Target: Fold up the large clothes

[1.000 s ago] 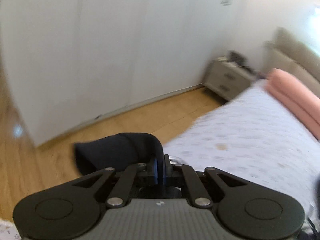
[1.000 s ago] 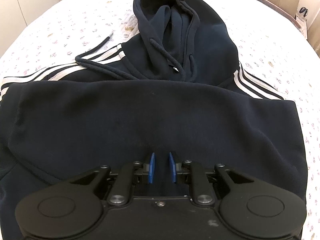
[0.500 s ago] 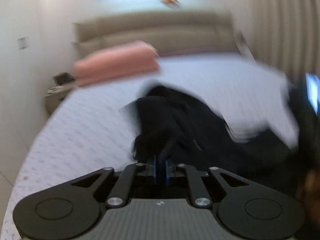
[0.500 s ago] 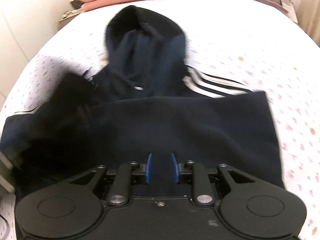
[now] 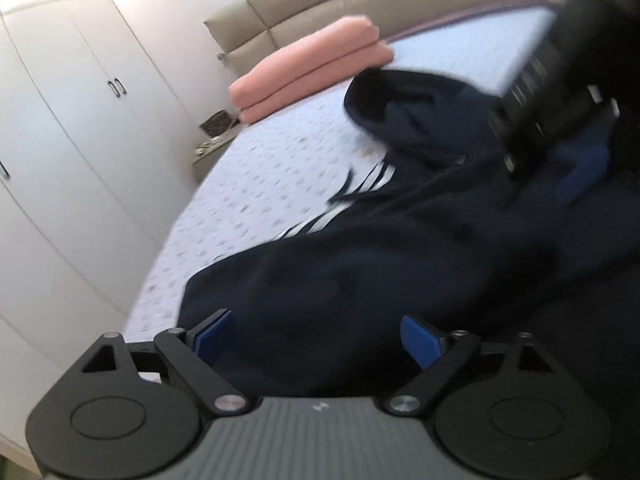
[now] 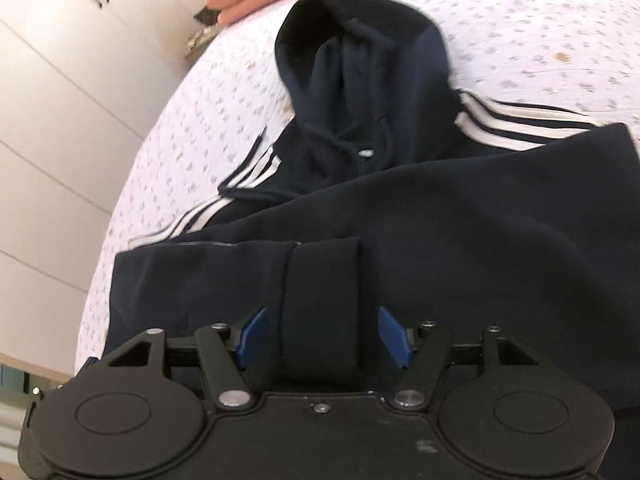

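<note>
A navy hoodie (image 6: 480, 220) with white shoulder stripes lies flat on the bed, hood (image 6: 360, 60) pointing toward the headboard. One sleeve is folded across the body, and its cuff (image 6: 320, 300) rests between the blue pads of my right gripper (image 6: 323, 336). Those jaws are opening and there is a gap on each side of the cuff. My left gripper (image 5: 316, 338) hovers over the hoodie's (image 5: 360, 272) left side. Its jaws are opening wide, with only flat cloth under them. The right gripper (image 5: 552, 100) shows blurred at the upper right of the left wrist view.
The bed has a pale flowered sheet (image 5: 260, 184). Folded pink bedding (image 5: 312, 64) lies against the beige headboard (image 5: 360, 4). White wardrobe doors (image 5: 80, 120) and a small nightstand (image 5: 212, 136) stand along the bed's left side.
My left gripper swung from over the floor onto the hoodie, carrying the sleeve cuff, then let go. The sleeve now lies across the body. My right gripper's jaws have spread apart.
</note>
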A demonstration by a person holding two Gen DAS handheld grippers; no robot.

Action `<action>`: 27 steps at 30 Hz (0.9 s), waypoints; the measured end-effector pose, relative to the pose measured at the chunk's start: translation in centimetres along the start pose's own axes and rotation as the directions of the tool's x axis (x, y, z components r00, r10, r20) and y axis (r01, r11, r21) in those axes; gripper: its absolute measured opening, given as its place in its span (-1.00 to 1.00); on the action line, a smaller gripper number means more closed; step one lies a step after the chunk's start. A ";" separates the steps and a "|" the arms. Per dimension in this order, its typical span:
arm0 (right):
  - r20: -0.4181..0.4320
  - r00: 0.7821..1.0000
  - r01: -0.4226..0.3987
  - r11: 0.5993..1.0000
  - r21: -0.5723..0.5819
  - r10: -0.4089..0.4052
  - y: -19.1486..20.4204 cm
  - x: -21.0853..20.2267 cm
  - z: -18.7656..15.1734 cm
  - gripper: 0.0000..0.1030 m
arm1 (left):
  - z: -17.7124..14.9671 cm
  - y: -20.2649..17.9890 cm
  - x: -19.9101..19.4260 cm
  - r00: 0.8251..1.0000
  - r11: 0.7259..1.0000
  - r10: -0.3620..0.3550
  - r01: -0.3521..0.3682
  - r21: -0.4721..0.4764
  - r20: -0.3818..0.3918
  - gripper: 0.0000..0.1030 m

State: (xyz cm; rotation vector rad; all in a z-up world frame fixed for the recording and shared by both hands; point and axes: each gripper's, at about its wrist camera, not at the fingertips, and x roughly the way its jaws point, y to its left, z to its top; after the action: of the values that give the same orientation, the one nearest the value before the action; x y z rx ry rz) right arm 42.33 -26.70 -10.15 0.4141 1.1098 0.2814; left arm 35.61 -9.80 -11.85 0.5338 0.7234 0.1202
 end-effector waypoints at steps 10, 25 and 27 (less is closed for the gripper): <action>0.013 0.998 0.058 0.998 0.025 -0.059 -1.3 -2.3 1.1 0.46 | 0.4 -3.5 4.5 0.914 0.916 0.390 -0.372 0.152 -0.110 0.84; 0.050 0.999 -0.015 0.964 0.264 0.002 -2.5 -9.3 3.3 0.47 | 5.9 -2.5 5.9 0.905 0.976 0.188 -0.216 -0.033 -0.382 0.79; 0.068 0.998 -0.001 0.975 0.221 -0.014 -1.5 -9.7 3.8 0.47 | 6.2 -0.7 5.5 0.925 0.976 0.121 -0.178 -0.129 -0.361 0.79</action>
State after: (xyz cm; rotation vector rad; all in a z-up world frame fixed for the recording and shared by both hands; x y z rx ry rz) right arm 41.71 -32.75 -1.57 0.6134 1.0776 0.1367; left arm 43.75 -11.46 -11.61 0.4170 1.0129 0.4226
